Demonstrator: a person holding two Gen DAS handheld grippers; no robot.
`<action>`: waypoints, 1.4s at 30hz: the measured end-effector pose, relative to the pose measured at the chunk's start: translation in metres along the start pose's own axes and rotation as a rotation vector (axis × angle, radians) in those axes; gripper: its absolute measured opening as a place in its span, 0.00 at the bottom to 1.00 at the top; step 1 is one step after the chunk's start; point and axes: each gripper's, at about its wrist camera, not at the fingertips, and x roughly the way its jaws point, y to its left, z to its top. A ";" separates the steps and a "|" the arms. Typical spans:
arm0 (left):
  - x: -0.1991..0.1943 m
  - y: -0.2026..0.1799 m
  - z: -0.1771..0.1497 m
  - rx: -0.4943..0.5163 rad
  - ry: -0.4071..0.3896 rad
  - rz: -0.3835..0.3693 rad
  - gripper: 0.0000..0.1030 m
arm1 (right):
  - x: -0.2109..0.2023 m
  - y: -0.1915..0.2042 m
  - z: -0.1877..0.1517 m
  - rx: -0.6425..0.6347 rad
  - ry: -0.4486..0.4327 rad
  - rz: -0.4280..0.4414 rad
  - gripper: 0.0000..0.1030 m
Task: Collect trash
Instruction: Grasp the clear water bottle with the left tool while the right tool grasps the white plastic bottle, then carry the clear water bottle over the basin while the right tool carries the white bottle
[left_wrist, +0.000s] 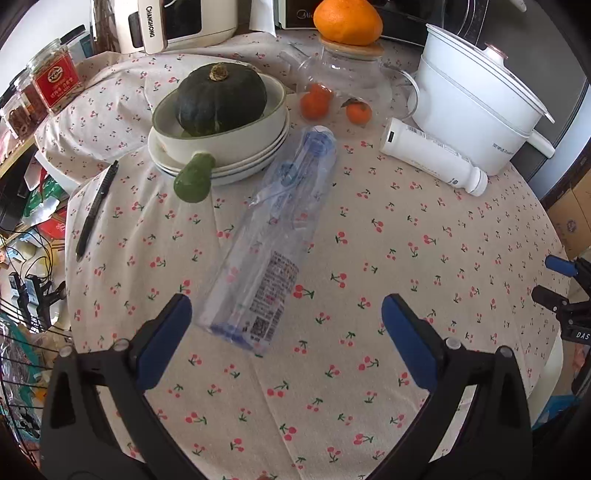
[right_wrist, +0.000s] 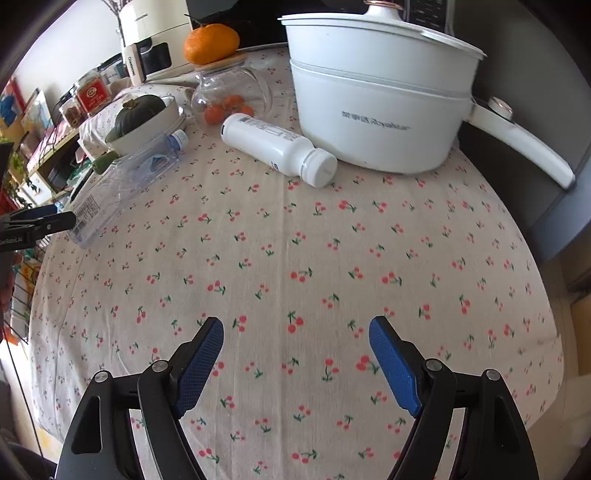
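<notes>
The left gripper (left_wrist: 286, 306) hangs over the cherry-print cloth of the worktop (left_wrist: 369, 369), its blue-padded fingers (left_wrist: 166, 343) spread wide apart with nothing between them. A clear empty water bottle (left_wrist: 273, 236) lies on its side just ahead of them: its base end sits near the left finger's tip, not touching it, and its blue-capped neck points away toward a stack of pale dishes (left_wrist: 221, 162). The top bowl holds a dark green squash (left_wrist: 221, 99). A green pear-shaped fruit (left_wrist: 194, 179) rests against the stack, and a black pen (left_wrist: 96, 210) lies further left.

The right gripper (right_wrist: 296, 328) also has its fingers (right_wrist: 201, 365) parted and empty, over bare cloth. A white plastic bottle (right_wrist: 277, 147) lies on its side well ahead of them, cap toward the camera, just beside a white electric pot (right_wrist: 376, 110). Behind it, small oranges (right_wrist: 225, 109) sit by a glass jar (right_wrist: 232, 88) topped with a large orange (right_wrist: 210, 42).
</notes>
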 end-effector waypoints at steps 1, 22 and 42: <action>0.005 0.001 0.005 0.010 0.006 -0.003 0.99 | 0.005 0.004 0.012 -0.043 -0.005 0.001 0.80; 0.067 0.011 0.013 0.112 0.141 -0.173 0.62 | 0.151 0.081 0.156 -0.592 0.041 -0.240 0.55; -0.005 -0.018 -0.047 -0.017 0.000 -0.210 0.60 | 0.049 0.077 0.084 -0.476 -0.026 -0.226 0.49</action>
